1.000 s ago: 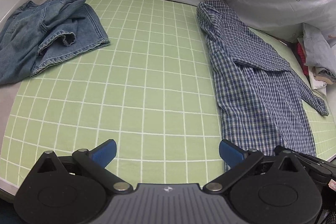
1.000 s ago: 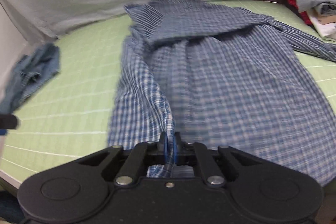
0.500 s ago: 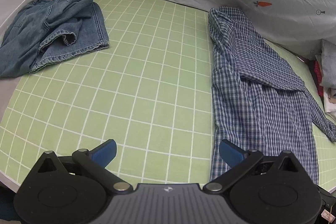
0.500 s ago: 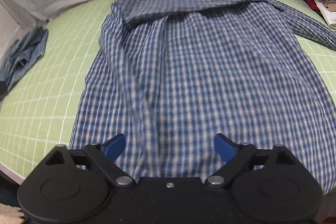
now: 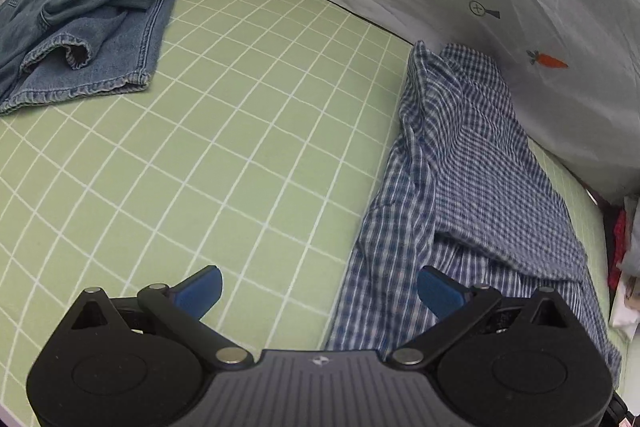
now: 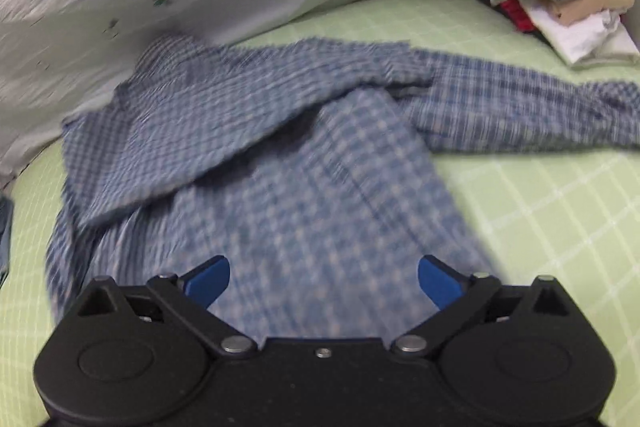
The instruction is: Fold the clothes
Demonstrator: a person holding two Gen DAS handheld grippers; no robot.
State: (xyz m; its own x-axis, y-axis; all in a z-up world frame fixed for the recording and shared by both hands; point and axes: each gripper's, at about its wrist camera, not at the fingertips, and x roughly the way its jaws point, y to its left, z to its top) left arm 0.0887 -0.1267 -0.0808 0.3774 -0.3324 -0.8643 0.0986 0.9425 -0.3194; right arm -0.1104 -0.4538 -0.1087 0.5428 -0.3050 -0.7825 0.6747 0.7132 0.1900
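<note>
The blue-and-white checked cotton shirt (image 6: 320, 195) lies lengthwise on the green gridded mat (image 5: 240, 131), 1 sleeve folded across its body, the other sleeve (image 6: 532, 115) stretched out beyond it. So it's partly folded: that sleeve and the body folds look left to do. The right gripper (image 6: 323, 281) hovers over the shirt's hem, spread wide, empty. The left gripper (image 5: 318, 291) straddles the shirt's near edge, equally wide, gripping nothing. Crumpled blue denim jeans (image 5: 80, 27) sit well apart from the shirt, unfolded.
</note>
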